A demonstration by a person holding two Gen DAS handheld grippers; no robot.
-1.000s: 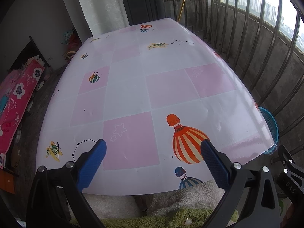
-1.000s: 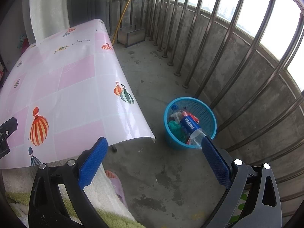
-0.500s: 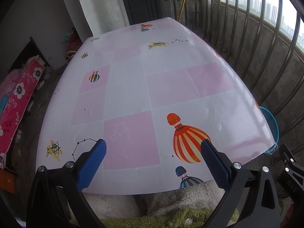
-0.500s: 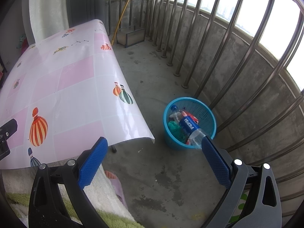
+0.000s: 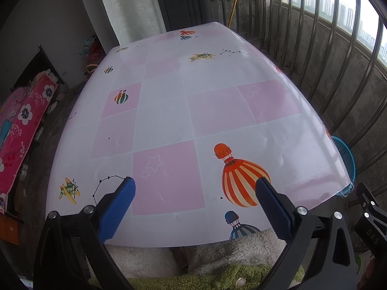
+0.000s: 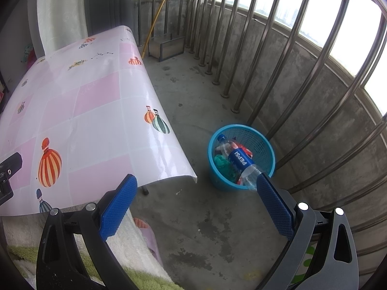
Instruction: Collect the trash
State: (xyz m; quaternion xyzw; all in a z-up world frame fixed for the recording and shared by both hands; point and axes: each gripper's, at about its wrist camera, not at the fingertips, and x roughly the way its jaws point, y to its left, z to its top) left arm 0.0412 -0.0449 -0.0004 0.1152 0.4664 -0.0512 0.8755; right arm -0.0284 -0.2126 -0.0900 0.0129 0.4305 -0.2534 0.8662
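Trash sits in a blue mesh basket [image 6: 241,159] on the concrete floor [image 6: 205,217], beside the table's right edge and close to the steel railing bars [image 6: 278,72]. From the right wrist view, the basket holds a clear plastic bottle [image 6: 238,160] with a blue Pepsi label and blue cap, lying slanted with its base poking over the near rim. Under it I can make out something crumpled and green [image 6: 221,163] and a bit of red wrapper [image 6: 246,149]. The right gripper [image 6: 194,205] hangs above the floor between table and basket, its blue-padded fingers [image 6: 117,207] spread wide with nothing between them. A bare foot in a pale slipper [image 6: 145,229] shows below the table's corner.

From the left wrist view, the left gripper [image 5: 193,207] hangs over the near end of the table [image 5: 169,120], its jaws likewise wide apart and empty. The tabletop wears a glossy pink-and-white checked cloth printed with hot-air balloons [image 5: 241,178], small planes and stars. Only a sliver of the blue basket [image 5: 346,159] peeks out past the table's right edge here. A fluffy white and green garment [image 5: 217,265] fills the bottom of the view.
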